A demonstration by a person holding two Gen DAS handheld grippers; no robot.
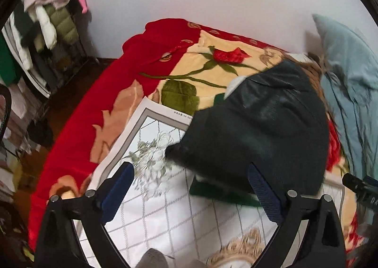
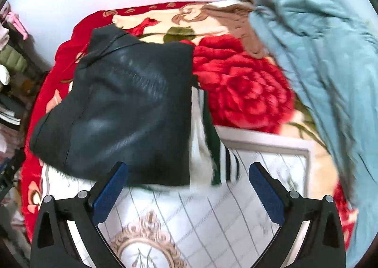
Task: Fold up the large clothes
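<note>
Clothes rack (image 1: 47, 31) shows leftward — striped cuff (image 2: 228, 164) only rightward.

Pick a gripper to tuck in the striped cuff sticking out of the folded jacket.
Right, probably. The striped cuff lies between the open right gripper fingers, beside the jacket. The left gripper, also open, faces the jacket's other side.

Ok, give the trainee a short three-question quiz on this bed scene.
1. True or false: the left gripper is shut on the jacket.
2. What does the jacket partly lie on? A) white mat B) bare floor C) chair
3. What colour is the quilt beside the blanket?

Key: 1 false, both the left and the right gripper are open and hold nothing. 2 A. 3 light blue.
</note>
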